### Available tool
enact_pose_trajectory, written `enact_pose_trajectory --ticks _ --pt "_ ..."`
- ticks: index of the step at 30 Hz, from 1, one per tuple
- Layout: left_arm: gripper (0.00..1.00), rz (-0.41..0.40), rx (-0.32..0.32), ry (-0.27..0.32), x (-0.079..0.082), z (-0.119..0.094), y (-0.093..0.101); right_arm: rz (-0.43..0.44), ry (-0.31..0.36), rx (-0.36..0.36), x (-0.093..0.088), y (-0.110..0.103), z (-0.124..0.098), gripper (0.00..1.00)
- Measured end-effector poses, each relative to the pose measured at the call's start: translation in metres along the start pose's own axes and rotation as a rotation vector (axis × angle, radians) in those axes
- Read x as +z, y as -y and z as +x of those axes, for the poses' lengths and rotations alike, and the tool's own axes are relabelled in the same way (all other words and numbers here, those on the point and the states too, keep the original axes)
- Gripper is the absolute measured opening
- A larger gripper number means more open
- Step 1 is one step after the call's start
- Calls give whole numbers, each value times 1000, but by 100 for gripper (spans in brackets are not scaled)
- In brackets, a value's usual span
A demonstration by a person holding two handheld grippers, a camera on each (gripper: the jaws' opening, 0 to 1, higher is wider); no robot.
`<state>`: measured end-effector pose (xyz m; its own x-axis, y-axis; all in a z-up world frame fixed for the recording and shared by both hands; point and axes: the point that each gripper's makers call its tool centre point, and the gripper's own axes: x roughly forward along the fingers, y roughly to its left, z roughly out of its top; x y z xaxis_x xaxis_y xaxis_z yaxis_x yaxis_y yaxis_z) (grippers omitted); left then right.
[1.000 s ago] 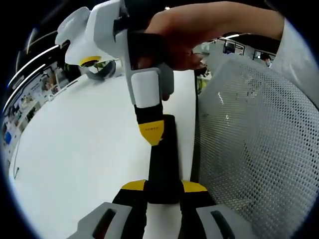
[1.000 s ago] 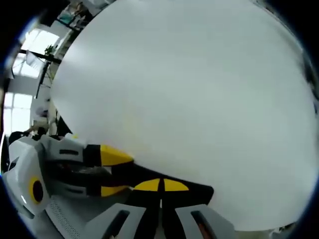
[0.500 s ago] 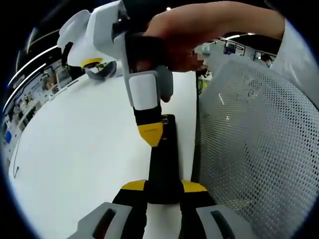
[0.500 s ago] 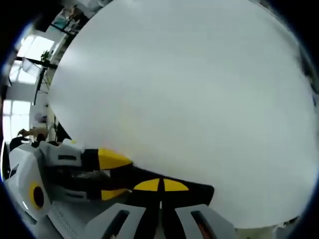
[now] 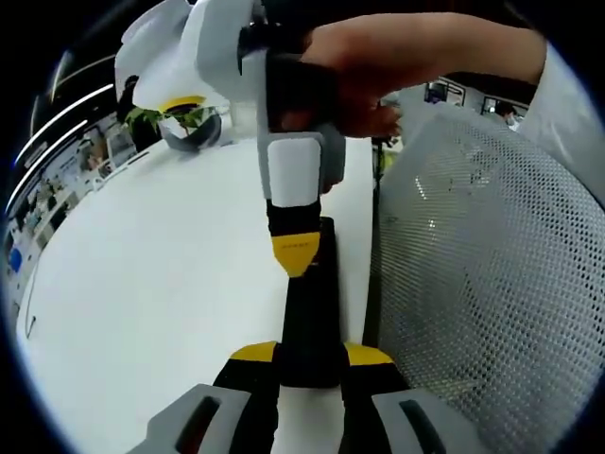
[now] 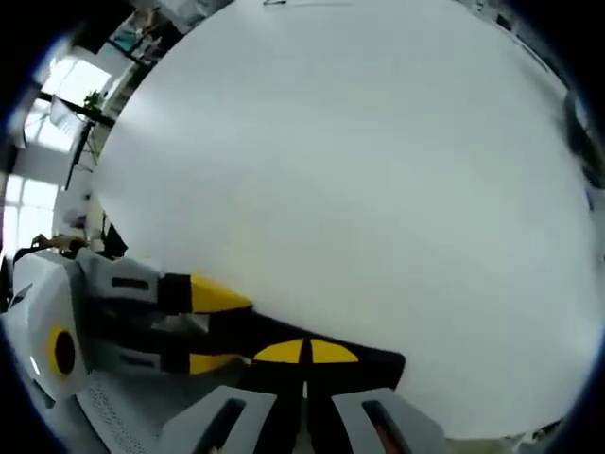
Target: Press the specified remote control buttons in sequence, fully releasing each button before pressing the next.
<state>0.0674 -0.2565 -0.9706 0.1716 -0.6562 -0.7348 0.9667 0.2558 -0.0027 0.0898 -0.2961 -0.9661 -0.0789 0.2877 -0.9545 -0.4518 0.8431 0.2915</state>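
A black remote control [image 5: 309, 317] lies lengthwise over the white table [image 5: 151, 284], its near end clamped between the yellow-tipped jaws of my left gripper [image 5: 310, 355]. My right gripper [image 5: 296, 255], held by a person's hand [image 5: 359, 85], comes down from above with its yellow tips together, resting on the remote's upper face about midway along. In the right gripper view the same shut tips [image 6: 304, 352] sit on the remote [image 6: 378, 364], and the left gripper [image 6: 213, 328] holds it from the left.
A grey mesh chair back [image 5: 473, 284] stands close along the table's right edge. A shiny round object with green leaves [image 5: 189, 128] sits at the far end of the table. Wide bare tabletop [image 6: 359, 170] spreads beyond the remote.
The right gripper's body has swung a little to the right and stands more upright; its tip stays on the remote, shifted slightly. The left gripper's hold is unchanged.
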Motion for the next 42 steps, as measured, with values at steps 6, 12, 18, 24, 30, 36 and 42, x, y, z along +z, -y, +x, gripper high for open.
enact_pose_trajectory --ticks 6,12,18,24,30,36,42 --pt "24 -1 0 -2 0 0 0 15 -23 22 -8 1 -3 0" --pt "24 0 0 -2 0 0 0 11 -18 20 -8 0 -3 0" --pt "24 -2 0 0 0 0 0 2 -23 17 -8 -2 -1 0" --pt "24 -2 0 0 0 0 0 -20 -19 -10 -9 -2 -1 0" --pt "24 -5 4 0 0 0 0 -24 -11 -31 -9 -1 0 0" --pt "24 -4 3 0 0 0 0 -47 29 -49 -9 -1 0 0" --pt "24 -3 4 -2 0 0 0 -59 39 -41 -9 -1 -1 0"
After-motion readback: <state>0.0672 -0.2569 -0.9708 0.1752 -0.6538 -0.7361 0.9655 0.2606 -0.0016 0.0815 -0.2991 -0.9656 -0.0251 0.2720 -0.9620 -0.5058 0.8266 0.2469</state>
